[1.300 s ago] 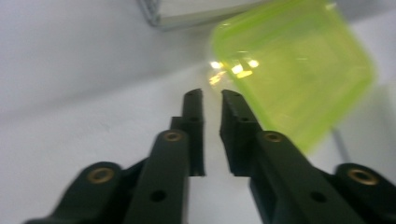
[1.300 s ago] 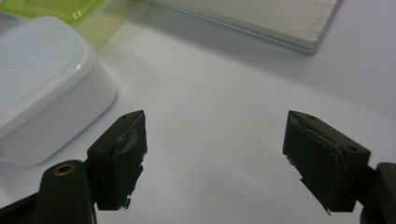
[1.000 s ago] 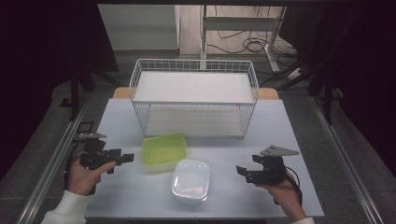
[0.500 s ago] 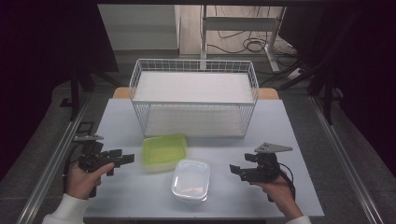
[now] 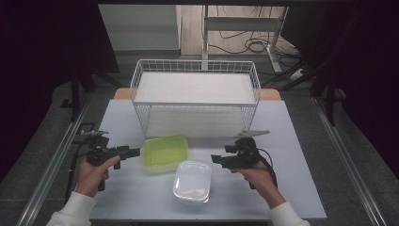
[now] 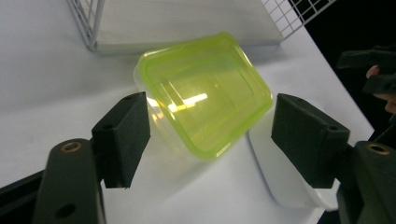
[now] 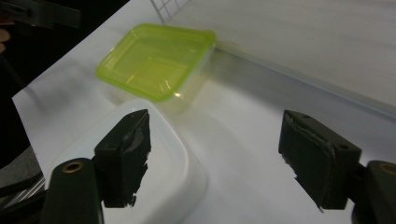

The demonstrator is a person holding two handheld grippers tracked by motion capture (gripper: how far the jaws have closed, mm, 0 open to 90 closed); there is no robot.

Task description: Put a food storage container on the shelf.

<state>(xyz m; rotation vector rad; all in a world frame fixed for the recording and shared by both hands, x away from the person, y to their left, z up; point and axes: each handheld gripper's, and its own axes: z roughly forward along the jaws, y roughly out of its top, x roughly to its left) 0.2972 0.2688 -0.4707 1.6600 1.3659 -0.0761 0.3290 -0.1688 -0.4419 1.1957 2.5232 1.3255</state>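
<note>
Green lid (image 6: 205, 95) between parted left gripper (image 6: 210, 135) jaws, untouched; right gripper (image 7: 212, 154) likewise unclenched

dim surround | bright table (image 5: 301, 188) | lid (image 6: 205, 93) glare | perhaps slight blur

Left tongs (image 5: 134, 152) at lower left of the high view, level, pointing right, jaws wide and just closing slightly with nothing gripped, left hand (image 5: 94, 170) wrapped under them, right tongs (image 5: 215, 159) at lower right, pointing left, jaws likewise wide, easing closed, right hand (image 5: 256, 176) beneath, white sleeves at the bottom edge
</note>
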